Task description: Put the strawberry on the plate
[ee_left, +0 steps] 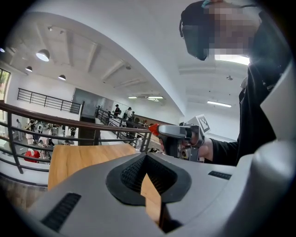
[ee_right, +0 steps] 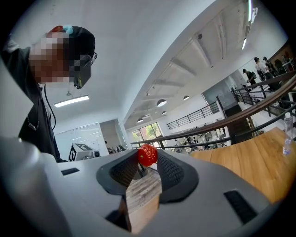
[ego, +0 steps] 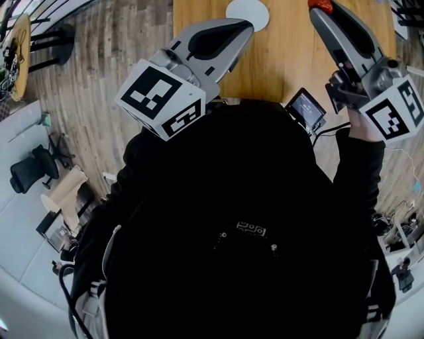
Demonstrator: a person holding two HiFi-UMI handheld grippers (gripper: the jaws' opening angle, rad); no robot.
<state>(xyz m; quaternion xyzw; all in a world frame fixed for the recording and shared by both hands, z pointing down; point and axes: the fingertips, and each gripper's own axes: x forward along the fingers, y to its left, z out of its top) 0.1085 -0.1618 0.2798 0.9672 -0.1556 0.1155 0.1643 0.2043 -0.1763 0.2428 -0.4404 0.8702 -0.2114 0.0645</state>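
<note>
A red strawberry (ego: 320, 5) is pinched at the tip of my right gripper (ego: 318, 10), which is held above the right part of the wooden table (ego: 291, 59). In the right gripper view the strawberry (ee_right: 147, 155) sits between the two dark pads, up in the air. A white plate (ego: 247, 13) lies at the table's far middle, partly hidden by the tip of my left gripper (ego: 246, 25). The left gripper (ee_left: 145, 155) has its pads meeting at the tip with nothing between them. From the left gripper view, the right gripper (ee_left: 178, 134) and the strawberry (ee_left: 153, 129) show to the right.
A small screen device (ego: 306, 108) hangs at the table's near edge. A clear bottle (ee_right: 287, 134) stands on the table (ee_right: 249, 162) at the right. A dark railing (ee_left: 55, 122) runs behind the table (ee_left: 78, 162). Wooden floor (ego: 99, 86) lies to the left.
</note>
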